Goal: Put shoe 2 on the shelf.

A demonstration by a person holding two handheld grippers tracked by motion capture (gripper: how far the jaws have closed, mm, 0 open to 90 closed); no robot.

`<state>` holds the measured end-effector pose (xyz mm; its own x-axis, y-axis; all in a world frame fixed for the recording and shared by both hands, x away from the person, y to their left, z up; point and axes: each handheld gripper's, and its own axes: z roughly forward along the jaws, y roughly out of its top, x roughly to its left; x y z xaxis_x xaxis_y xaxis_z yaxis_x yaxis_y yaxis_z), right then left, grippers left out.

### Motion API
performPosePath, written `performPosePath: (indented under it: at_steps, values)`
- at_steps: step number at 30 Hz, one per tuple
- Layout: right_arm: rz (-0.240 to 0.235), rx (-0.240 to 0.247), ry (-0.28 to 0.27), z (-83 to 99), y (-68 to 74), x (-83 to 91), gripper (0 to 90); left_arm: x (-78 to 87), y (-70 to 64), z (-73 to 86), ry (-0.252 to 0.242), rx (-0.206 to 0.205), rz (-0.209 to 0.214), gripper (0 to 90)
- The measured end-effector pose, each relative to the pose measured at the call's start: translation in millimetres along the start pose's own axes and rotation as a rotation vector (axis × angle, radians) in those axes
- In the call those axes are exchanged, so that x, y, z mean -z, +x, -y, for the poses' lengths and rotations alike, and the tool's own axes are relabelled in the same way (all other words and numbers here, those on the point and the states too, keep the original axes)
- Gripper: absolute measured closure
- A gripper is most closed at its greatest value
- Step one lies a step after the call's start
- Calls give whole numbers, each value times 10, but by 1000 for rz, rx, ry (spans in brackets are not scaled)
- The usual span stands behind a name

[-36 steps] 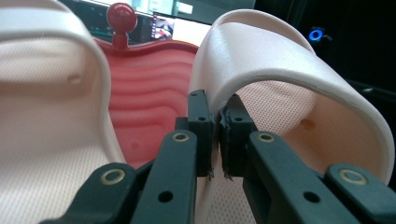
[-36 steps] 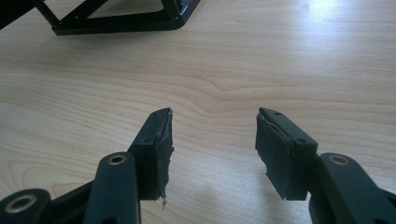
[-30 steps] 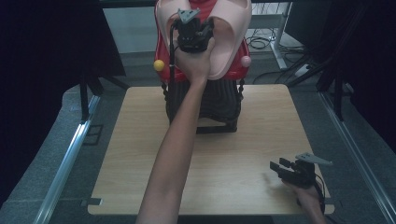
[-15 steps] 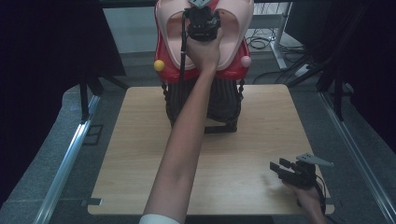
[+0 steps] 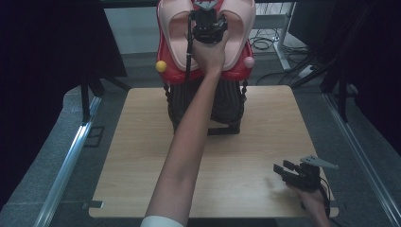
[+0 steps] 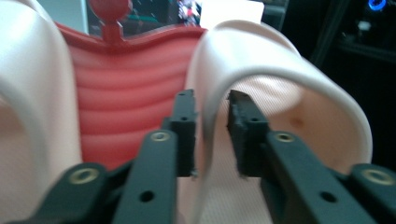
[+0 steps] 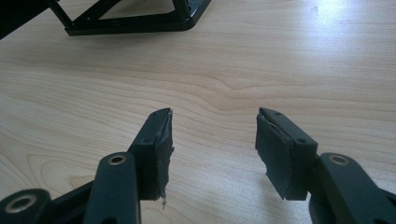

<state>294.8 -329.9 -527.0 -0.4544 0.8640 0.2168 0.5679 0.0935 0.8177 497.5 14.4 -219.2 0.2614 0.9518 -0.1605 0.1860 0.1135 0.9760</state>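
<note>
A red ribbed frame carrying two pale pink arched loops stands on a black stand at the table's far edge. My left gripper is raised to the right-hand pink loop. In the left gripper view its jaws straddle the inner rim of that pink loop and have narrowed onto it, with the red ribs behind. My right gripper rests low at the near right corner, open over bare wood with nothing between its fingers.
A yellow ball and a pink ball stick out from the frame's sides. The wooden table spreads in front of the stand. The stand's black base lies ahead of the right gripper. Cables and dark stands lie beyond the table.
My left arm has reached up and slightly right, carrying the left gripper from the frame's middle to the right pink loop. The right gripper has stayed put.
</note>
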Motion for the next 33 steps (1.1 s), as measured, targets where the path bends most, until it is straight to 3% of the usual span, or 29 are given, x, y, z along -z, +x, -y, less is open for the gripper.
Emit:
performPosePath:
  at_steps: [4, 9, 14, 23, 33]
  values:
    - [3, 2, 1, 1, -9, -4, 462, 65, 74, 32, -8, 28, 52, 525]
    - [8, 0, 2, 1, -4, -3, 462, 224, 167, 77, -20, 20, 119, 464]
    - [13, 2, 2, -3, 1, -1, 462, 459, 246, 132, -18, 1, 186, 435]
    - [26, 7, 1, -12, 2, -6, 462, 919, 468, 383, 0, -37, 274, 424]
    - [35, 8, 12, -6, -3, -34, 462, 1226, 681, 762, 34, -60, 381, 411]
